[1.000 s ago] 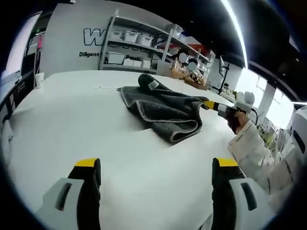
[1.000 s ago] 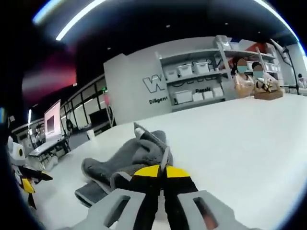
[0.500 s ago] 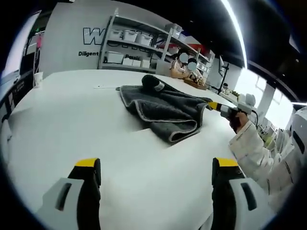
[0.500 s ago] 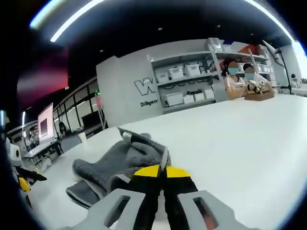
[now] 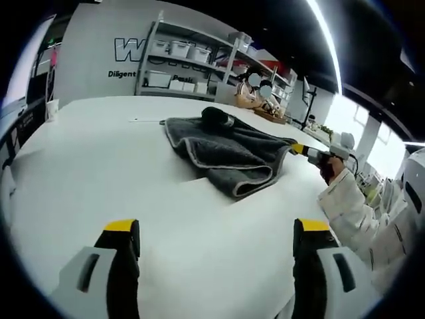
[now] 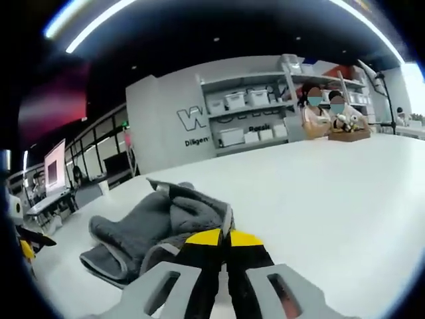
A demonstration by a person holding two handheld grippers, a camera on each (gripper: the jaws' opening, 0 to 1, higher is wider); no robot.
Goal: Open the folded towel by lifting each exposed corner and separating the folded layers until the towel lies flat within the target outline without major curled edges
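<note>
Left gripper view: low over the white table [image 5: 99, 173], looking forward between its own parted jaws across the tabletop to the grey towel [image 5: 229, 149] some way off, the shelving unit [image 5: 199, 63] behind.
Right gripper view: close in at the towel's [image 6: 153, 226] edge, jaws closed on it at the bottom of the frame, facing the same shelving unit [image 6: 252, 113].
Shared: the towel, the table [image 6: 319, 193], the shelves; the right gripper [image 5: 300, 149] shows in the left gripper view at the towel's far corner.

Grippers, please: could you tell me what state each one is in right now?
Left gripper: open, holding nothing.
Right gripper: shut on the towel edge.
</note>
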